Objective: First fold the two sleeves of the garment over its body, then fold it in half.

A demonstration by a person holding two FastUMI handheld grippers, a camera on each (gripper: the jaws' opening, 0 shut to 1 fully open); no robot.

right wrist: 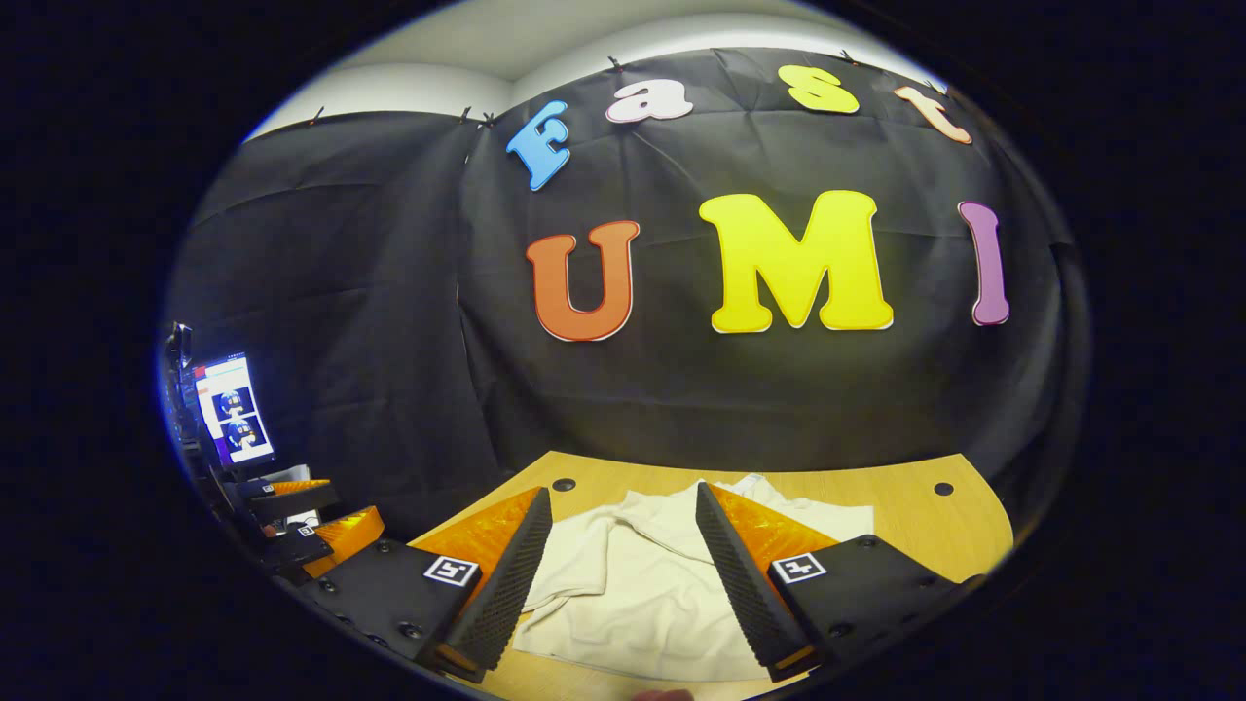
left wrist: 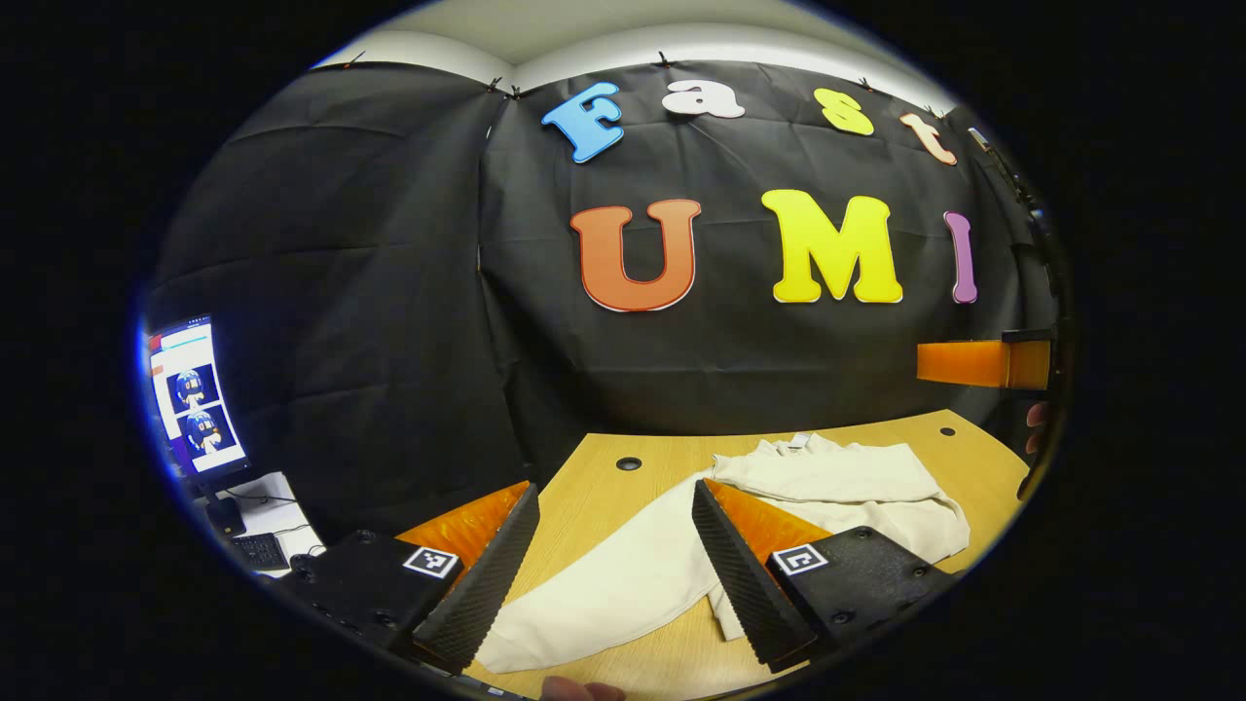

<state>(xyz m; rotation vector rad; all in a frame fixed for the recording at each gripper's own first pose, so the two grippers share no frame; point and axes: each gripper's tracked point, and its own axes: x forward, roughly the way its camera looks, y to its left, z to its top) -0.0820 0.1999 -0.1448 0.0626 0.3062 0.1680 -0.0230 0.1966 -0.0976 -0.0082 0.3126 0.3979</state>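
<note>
A cream long-sleeved garment (left wrist: 847, 477) lies crumpled on the wooden table (left wrist: 594, 477), neck label toward the wall. One sleeve (left wrist: 594, 584) runs out toward the near left edge. My left gripper (left wrist: 615, 492) hovers open above that sleeve, nothing between its fingers. In the right gripper view the garment's rumpled body (right wrist: 633, 584) lies below my right gripper (right wrist: 624, 493), which is also open and holds nothing. The right gripper (left wrist: 983, 362) appears at the far right of the left gripper view, with a hand (left wrist: 1037, 424) behind it. The left gripper (right wrist: 331, 531) sits far left in the right gripper view.
The table (right wrist: 905, 516) has round cable holes (left wrist: 629, 463) (right wrist: 942, 489) near the black cloth wall. Off its left end stand a lit monitor (left wrist: 195, 394) and a keyboard (left wrist: 258, 550) on a lower white desk. The monitor (right wrist: 234, 409) is also at the left of the right gripper view.
</note>
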